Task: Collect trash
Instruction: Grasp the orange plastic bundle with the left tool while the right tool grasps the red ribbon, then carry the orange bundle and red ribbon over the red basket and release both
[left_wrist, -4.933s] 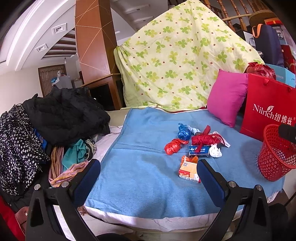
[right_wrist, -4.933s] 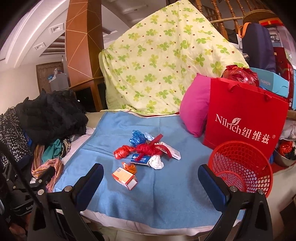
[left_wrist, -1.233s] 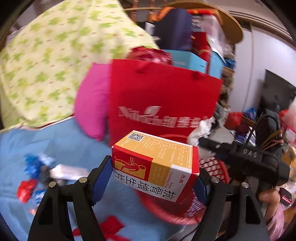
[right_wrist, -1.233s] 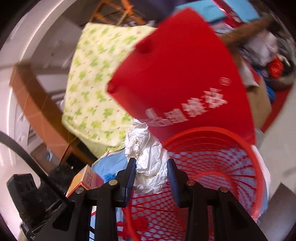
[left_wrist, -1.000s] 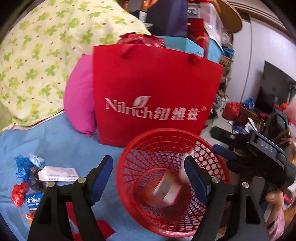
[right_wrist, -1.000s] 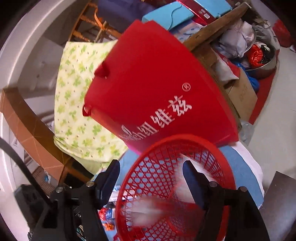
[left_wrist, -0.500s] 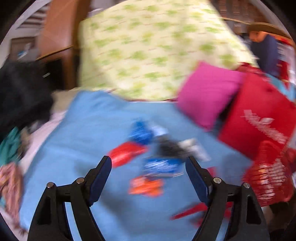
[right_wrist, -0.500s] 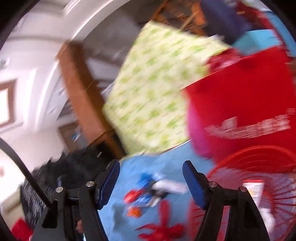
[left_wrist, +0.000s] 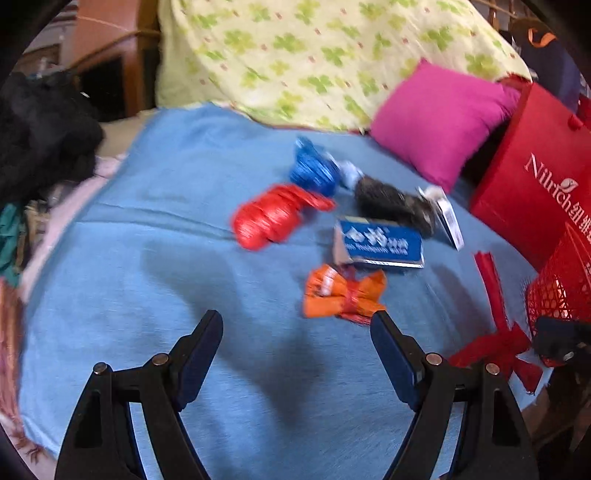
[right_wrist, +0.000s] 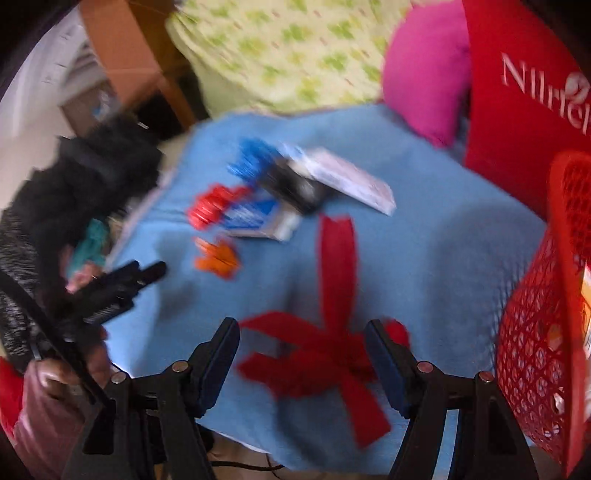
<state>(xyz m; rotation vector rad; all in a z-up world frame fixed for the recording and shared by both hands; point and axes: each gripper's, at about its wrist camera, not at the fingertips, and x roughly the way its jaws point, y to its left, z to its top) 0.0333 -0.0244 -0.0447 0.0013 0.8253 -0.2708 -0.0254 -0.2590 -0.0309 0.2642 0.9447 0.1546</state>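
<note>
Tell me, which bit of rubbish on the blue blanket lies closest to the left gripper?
The orange wrapper, crumpled like a bow, just ahead of the left gripper; the red bag and blue box lie farther back.

Scattered trash (left_wrist: 378, 242) mid-blanket (left_wrist: 155, 229), basket (right_wrist: 543, 332) at its right edge.

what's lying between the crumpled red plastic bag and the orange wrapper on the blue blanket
In the left wrist view, only bare blue blanket separates the crumpled red plastic bag from the orange wrapper; the blue carton lies just beside that stretch.
</note>
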